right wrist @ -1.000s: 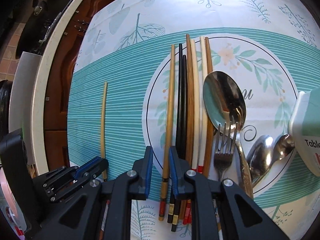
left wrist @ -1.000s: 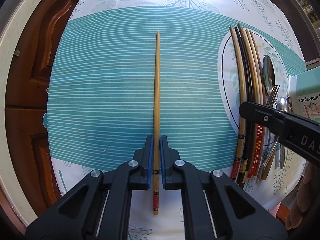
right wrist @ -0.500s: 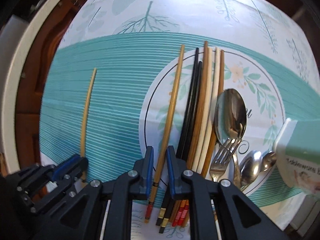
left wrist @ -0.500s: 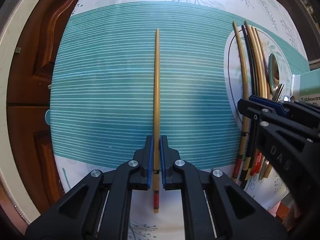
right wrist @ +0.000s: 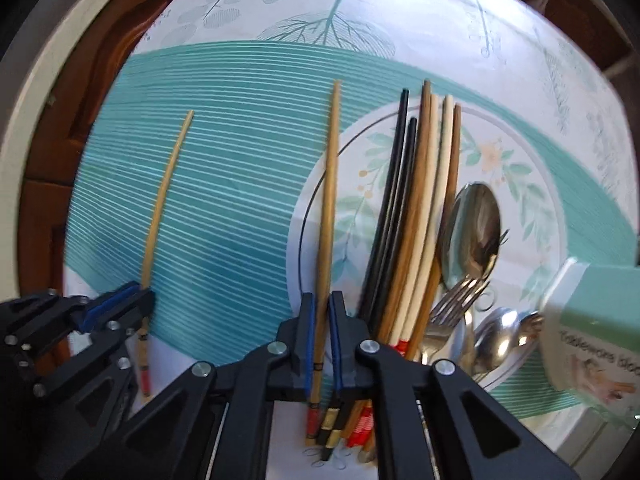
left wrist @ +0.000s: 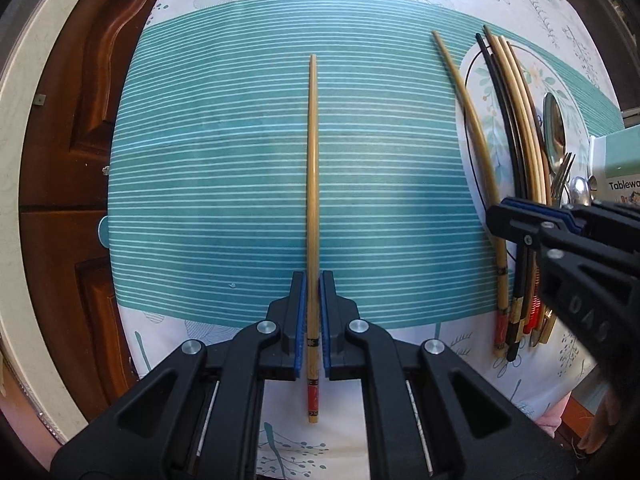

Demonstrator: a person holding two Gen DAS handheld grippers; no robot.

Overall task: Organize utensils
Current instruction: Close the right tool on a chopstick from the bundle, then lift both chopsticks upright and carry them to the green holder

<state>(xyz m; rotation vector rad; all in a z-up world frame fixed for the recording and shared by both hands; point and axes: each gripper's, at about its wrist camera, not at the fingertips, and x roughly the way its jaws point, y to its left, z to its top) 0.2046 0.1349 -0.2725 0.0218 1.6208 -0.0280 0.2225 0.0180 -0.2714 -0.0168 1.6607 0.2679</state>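
The step in hand, by judgement, is pairing two matching bamboo chopsticks. The left gripper [left wrist: 313, 312] at lower centre of its view has narrow jaws clamped on the first chopstick [left wrist: 312, 184], which lies lengthwise on the teal-striped worktop [left wrist: 208, 184]. The right gripper [right wrist: 321, 332] has jaws closing on the second chopstick [right wrist: 329, 208], its shaft between the blue pads, just left of the remaining chopstick bundle [right wrist: 416, 216], spoon [right wrist: 472, 232] and fork [right wrist: 452, 304] at centre right. Next move likely calls for carrying the second chopstick clear of the bundle and laying it parallel beside the first.
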